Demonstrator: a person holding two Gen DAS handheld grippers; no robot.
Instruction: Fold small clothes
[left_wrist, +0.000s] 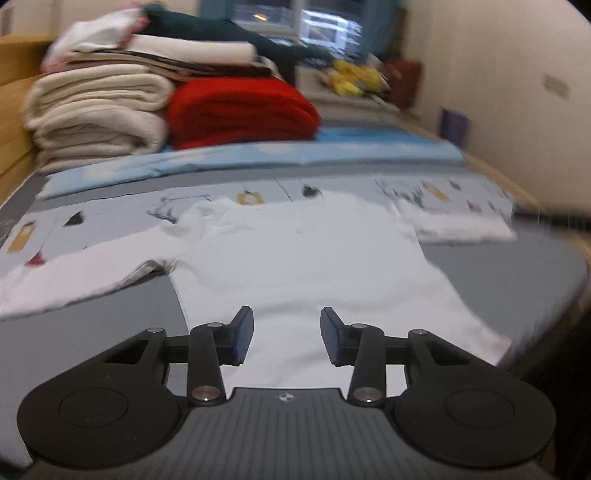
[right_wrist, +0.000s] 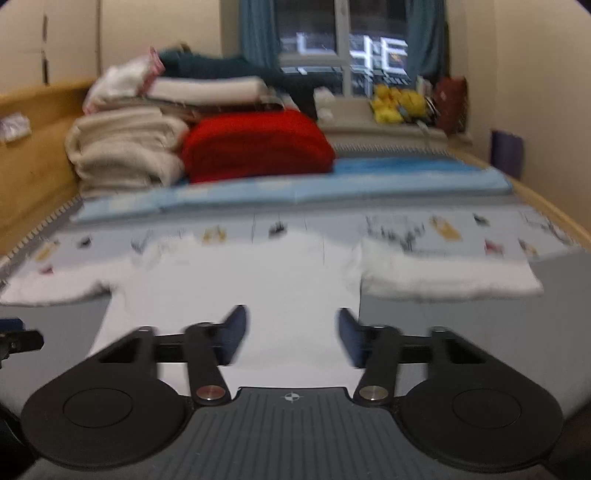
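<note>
A white long-sleeved top (left_wrist: 306, 258) lies flat on a grey bed (left_wrist: 517, 266). The left gripper (left_wrist: 287, 336) and right gripper (right_wrist: 291, 334) hover near its hem, jaws apart and empty. Pinching one layer could bunch the fold.

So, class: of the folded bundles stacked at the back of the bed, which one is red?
The red blanket, rightmost and lowest; the bundles beside it are cream.

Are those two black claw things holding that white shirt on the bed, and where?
Nothing is held. Both the left hand-held gripper and the right hand-held gripper are open, with only the spread white shirt showing between their fingers.
</note>
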